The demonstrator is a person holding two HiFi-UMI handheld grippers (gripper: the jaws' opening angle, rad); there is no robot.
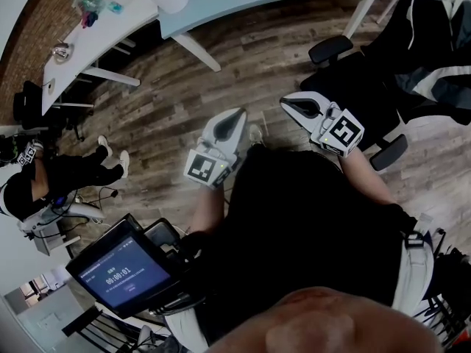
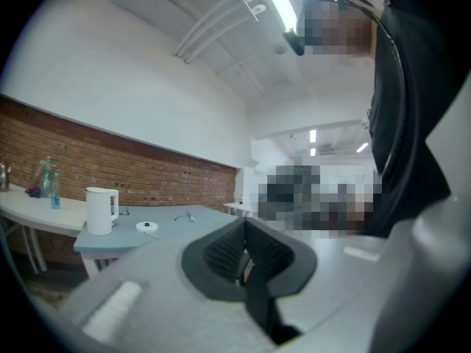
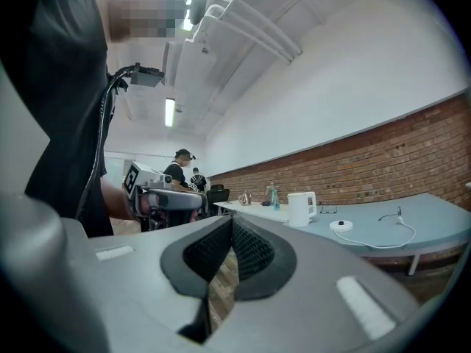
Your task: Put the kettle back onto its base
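Your two grippers: left gripper (image 2: pixel 245 250) fingers clenched, nothing between; right gripper (image 3: pixel 230 247) fingers clenched, nothing between. One kettle (image 2: pixel 101 210) upright on worktop (image 2: pixel 193 228), near one base (image 2: pixel 147 226), not touching it, well apart from both grippers.

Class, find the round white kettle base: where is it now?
In the right gripper view the round white kettle base lies on the pale blue table, just right of the white plastic kettle.

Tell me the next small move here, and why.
Probably step toward the table, I'd judge: the kettle stands off its base, beside it, far across the floor, and both the left gripper and right gripper are shut, holding nothing.
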